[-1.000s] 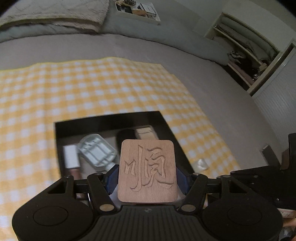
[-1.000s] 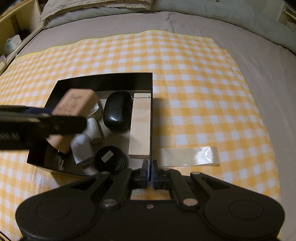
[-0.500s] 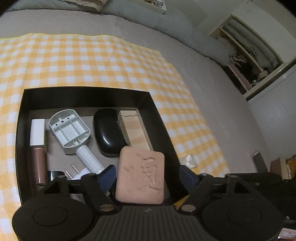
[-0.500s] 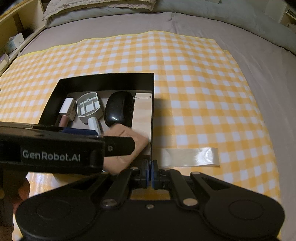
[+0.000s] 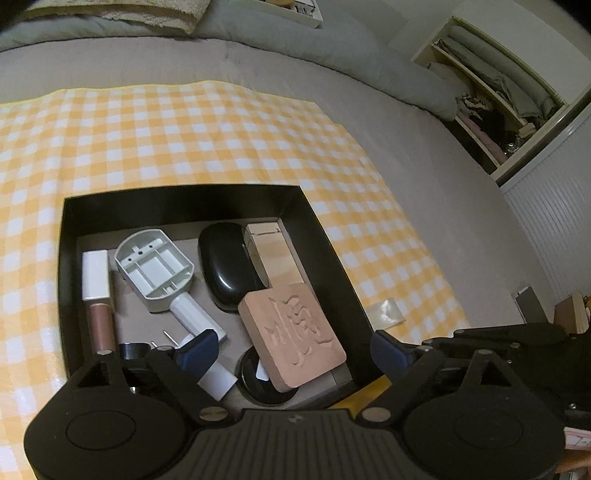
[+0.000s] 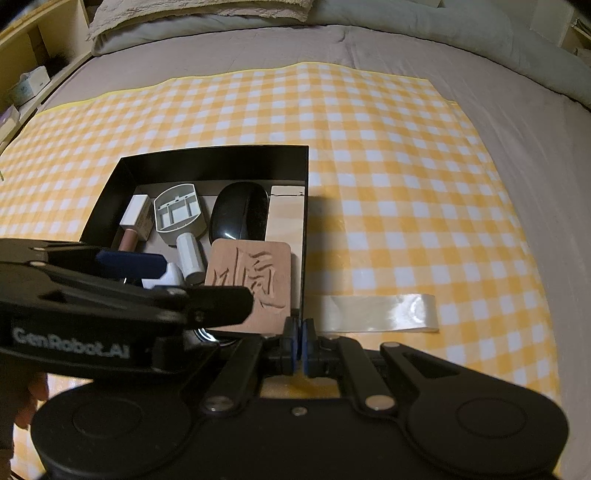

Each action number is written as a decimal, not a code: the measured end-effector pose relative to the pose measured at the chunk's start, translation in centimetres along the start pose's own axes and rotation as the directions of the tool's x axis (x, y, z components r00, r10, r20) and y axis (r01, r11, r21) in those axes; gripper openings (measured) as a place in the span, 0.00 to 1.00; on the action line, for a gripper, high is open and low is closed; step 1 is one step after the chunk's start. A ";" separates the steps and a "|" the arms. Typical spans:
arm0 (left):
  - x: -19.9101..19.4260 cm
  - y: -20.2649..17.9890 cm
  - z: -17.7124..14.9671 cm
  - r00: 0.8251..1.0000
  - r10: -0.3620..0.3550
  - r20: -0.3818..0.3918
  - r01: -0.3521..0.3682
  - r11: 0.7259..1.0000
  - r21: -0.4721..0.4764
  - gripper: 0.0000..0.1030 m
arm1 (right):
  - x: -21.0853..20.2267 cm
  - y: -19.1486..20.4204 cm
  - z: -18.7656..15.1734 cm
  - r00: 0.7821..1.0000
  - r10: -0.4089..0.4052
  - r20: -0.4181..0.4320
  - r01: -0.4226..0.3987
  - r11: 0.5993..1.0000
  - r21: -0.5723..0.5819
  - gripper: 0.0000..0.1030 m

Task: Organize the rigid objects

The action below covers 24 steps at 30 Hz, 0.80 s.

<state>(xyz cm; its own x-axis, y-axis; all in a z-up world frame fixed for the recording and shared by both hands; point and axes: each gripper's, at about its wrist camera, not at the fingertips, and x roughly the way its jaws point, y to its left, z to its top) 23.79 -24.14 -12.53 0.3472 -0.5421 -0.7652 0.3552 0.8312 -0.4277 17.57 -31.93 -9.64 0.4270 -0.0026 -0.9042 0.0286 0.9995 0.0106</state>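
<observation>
Left tool [image 5: 291,354] wide, wooden block [image 5: 291,339] free

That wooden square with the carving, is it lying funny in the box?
Yes. The carved wooden tile sits crooked and tilted in the black box, propped on the round black lid and leaning against the black case instead of lying flat.

A yellow-and-white checked cloth [image 6: 369,155] is lying spread flat over a grey bedcover [image 6: 517,122]. A strip of clear tape [image 6: 376,308] is sitting on the cloth. A cream pillow [image 6: 199,9] is resting at the head of the bed. Off to one side, an open closet [image 5: 491,96] is showing folded linens on its shelves, and boxes are sitting on a wooden shelf [image 6: 26,85].
</observation>
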 end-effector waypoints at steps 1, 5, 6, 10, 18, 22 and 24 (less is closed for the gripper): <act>-0.3 0.1 0.0 1.000 0.001 0.005 -0.001 1.000 0.000 0.92 | 0.0 0.0 0.0 1.000 -0.001 0.000 0.001 1.000 -0.001 0.03; -1.3 0.1 0.1 0.999 0.012 0.035 -0.012 1.000 0.005 0.97 | 0.0 0.1 0.0 1.000 -0.005 0.000 0.005 1.000 -0.004 0.03; -1.6 0.1 0.2 0.999 0.015 0.042 -0.015 1.000 0.005 0.98 | 0.1 0.1 0.0 1.000 -0.005 0.000 0.005 1.000 -0.003 0.03; -3.0 0.2 0.4 0.997 0.018 0.068 -0.019 1.000 0.004 1.00 | 0.1 0.1 0.0 1.000 -0.006 0.000 0.006 1.000 -0.004 0.03; -5.6 1.0 0.3 0.993 0.073 0.095 -0.076 0.997 0.033 1.00 | 0.0 0.4 -0.1 1.000 -0.028 0.005 0.028 0.999 -0.021 0.03; -7.3 1.7 0.0 0.987 0.106 0.121 -0.111 0.993 0.037 1.00 | -0.6 0.3 -0.2 0.999 -0.047 0.021 0.048 0.999 -0.020 0.05; -8.1 2.1 -0.1 0.984 0.119 0.130 -0.125 0.991 0.036 1.00 | -1.2 0.3 -0.3 0.998 -0.048 0.035 0.049 0.999 -0.012 0.06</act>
<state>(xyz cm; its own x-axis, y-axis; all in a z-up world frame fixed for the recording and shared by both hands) 21.57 -18.01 -7.26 0.4968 -0.4504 -0.7418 0.3403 0.8874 -0.3109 16.81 -31.67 -8.64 0.4567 -0.0518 -0.8881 0.0383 0.9985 -0.0386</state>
